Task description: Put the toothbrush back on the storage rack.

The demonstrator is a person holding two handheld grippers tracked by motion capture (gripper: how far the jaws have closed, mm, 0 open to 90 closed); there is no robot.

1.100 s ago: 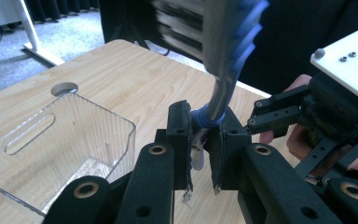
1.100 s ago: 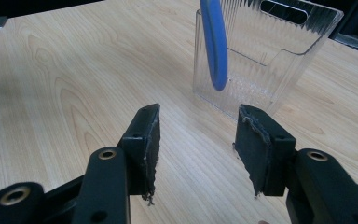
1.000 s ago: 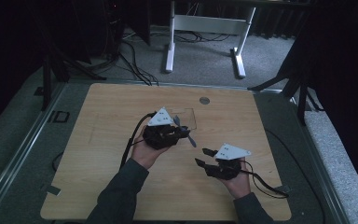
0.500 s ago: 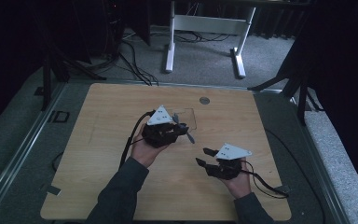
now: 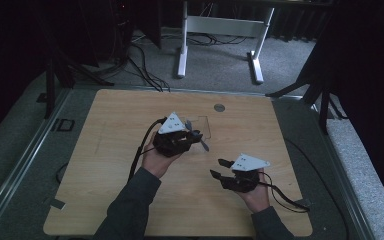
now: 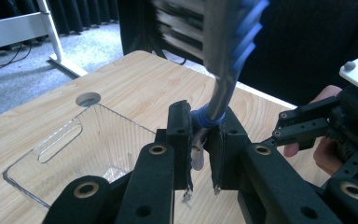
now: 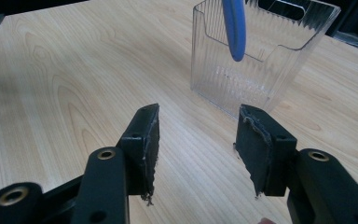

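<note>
**Toothbrush waited by the box**

Left hand-held gripper (image 6: 200, 154) was clamped tight on the toothbrush (image 6: 228, 51), held up just beside the clear box (image 5: 200, 127) on the desk (image 5: 105, 170). Since a second before, almost nothing had moved. Right hand-held gripper (image 7: 196, 140) sat half open, holding nothing. I think the toothbrush had yet to go into the box.

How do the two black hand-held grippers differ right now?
The left gripper is shut on a blue-and-grey toothbrush; the right gripper stands open with nothing between its jaws. The left is beside the clear plastic box; the right sits farther off. Both carry grey three-cornered plates.
</note>
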